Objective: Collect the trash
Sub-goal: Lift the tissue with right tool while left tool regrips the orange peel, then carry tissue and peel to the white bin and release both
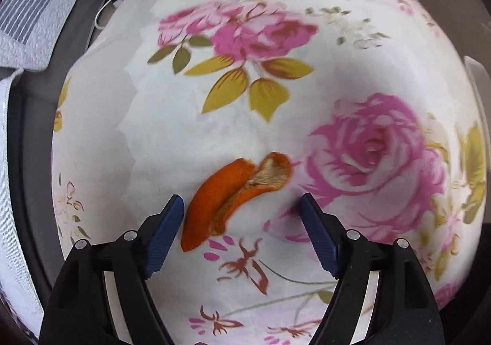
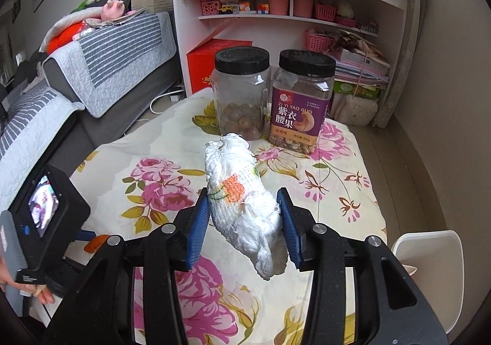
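Observation:
A curled piece of orange peel (image 1: 227, 191) lies on the flowered tablecloth (image 1: 251, 118). My left gripper (image 1: 241, 197) points down over it, open, with the peel between the blue fingers and close to the left finger (image 1: 165, 228); neither pad touches it. My right gripper (image 2: 243, 191) is shut on a crumpled white paper towel (image 2: 242, 201) with an orange print, held above the tablecloth (image 2: 334, 191). In the right wrist view the left gripper's camera body (image 2: 46, 216) shows at the left, with a bit of the peel (image 2: 95, 242) under it.
Two black-lidded plastic jars stand at the table's far end, one clear with nuts (image 2: 241, 93), one purple-labelled (image 2: 302, 102). A grey sofa (image 2: 101, 69) runs along the left. A white shelf unit (image 2: 291, 7) stands behind, and a white plastic object (image 2: 429, 271) beside the table at the right.

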